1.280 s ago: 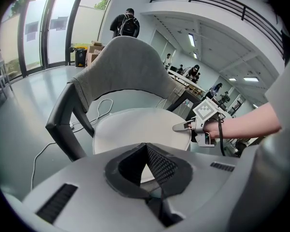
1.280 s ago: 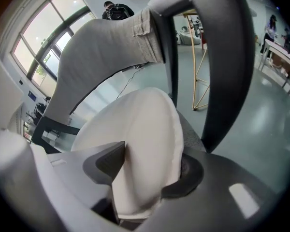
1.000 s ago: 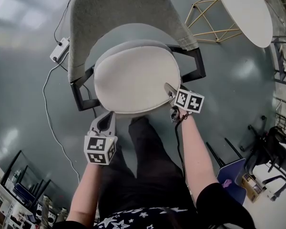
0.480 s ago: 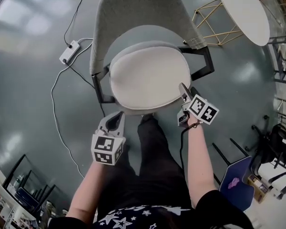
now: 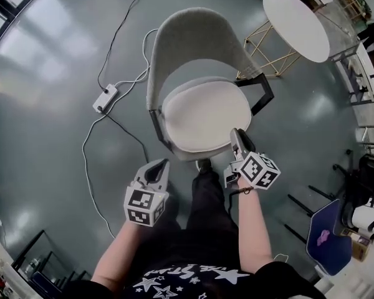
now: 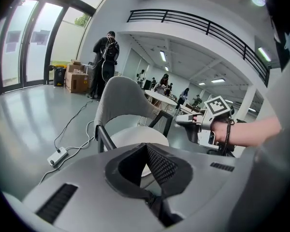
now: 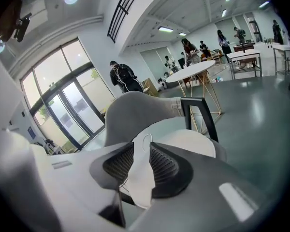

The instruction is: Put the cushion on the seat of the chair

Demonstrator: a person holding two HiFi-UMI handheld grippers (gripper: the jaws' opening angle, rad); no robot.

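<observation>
Closest to me are my own legs in dark trousers [image 5: 206, 210], standing at the front of the chair, so both arms reach forward and down past them. My left tongs [image 5: 164, 164] hang nearest, off the front left corner of the seat, with their tips pressed together on nothing. I judge they have no work here, which is why they sit clear of the fabric.

My right tongs [image 5: 235, 133] are further out, over the front right edge of the round off-white fabric cushion [image 5: 206, 114]. Their jaws have just been closing, with a narrow gap between the pads. The pale fabric showing through that gap is the cushion lying beyond, not something pinched, so I take them as empty.

The cushion lies flat on the grey seat [image 5: 202, 81] of the grey upholstered chair with the black frame [image 5: 193, 36]. It covers nearly all of the seat, leaving only a thin grey band at the back and front. The curved backrest wraps behind it, which should stop it sliding rearward. To my eye the placing is done.

Further off, a white power strip [image 5: 104, 98] and its cable lie on the glossy grey floor [image 5: 43, 136]. A round white table on gold wire legs [image 5: 296, 23] stands well apart to the right.
</observation>
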